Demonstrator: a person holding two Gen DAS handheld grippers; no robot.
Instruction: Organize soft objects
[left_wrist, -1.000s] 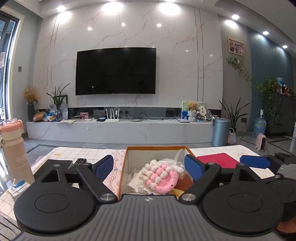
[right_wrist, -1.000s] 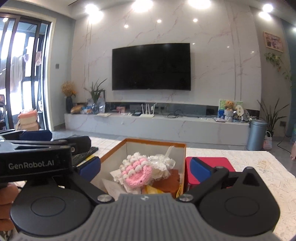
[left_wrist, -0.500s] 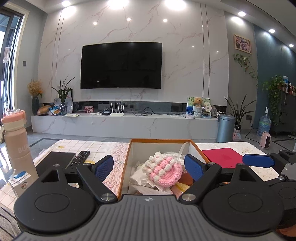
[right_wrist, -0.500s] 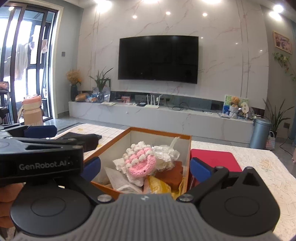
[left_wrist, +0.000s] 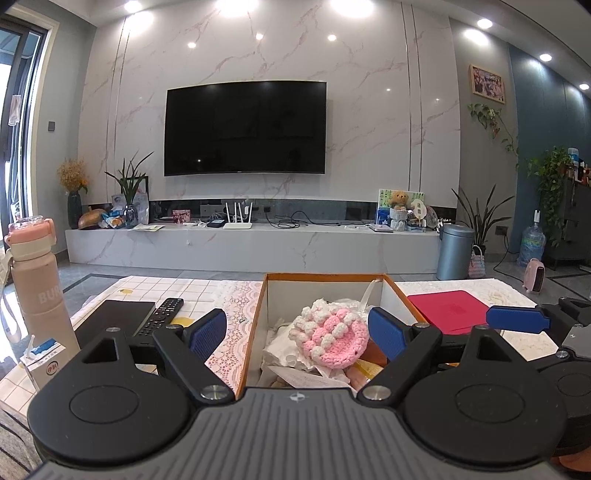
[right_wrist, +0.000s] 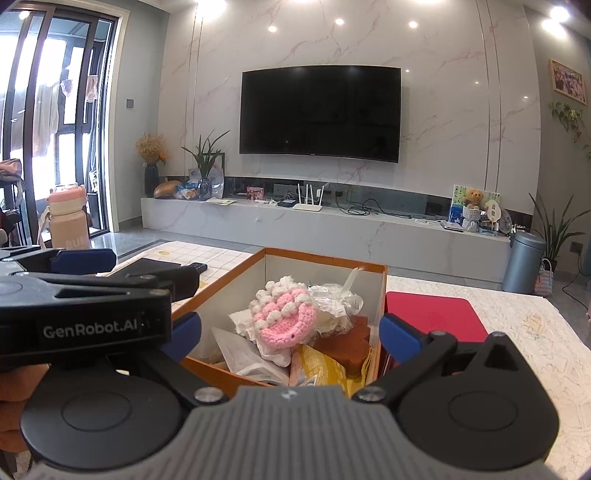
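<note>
Crochet toy (left_wrist: 334, 338) in box (left_wrist: 255, 325), patterned tablecloth (left_wrist: 236, 306), both tools released, wall TV (left_wrist: 245, 127)

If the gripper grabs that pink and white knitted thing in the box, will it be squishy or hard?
Probably squishy: the pink crochet piece looks like looped yarn, so it should squash between the fingers. It likely weighs little, since it sits on crumpled paper without flattening it. It seems unlikely to roll, being flattish. Both grippers are open and not touching it.
</note>
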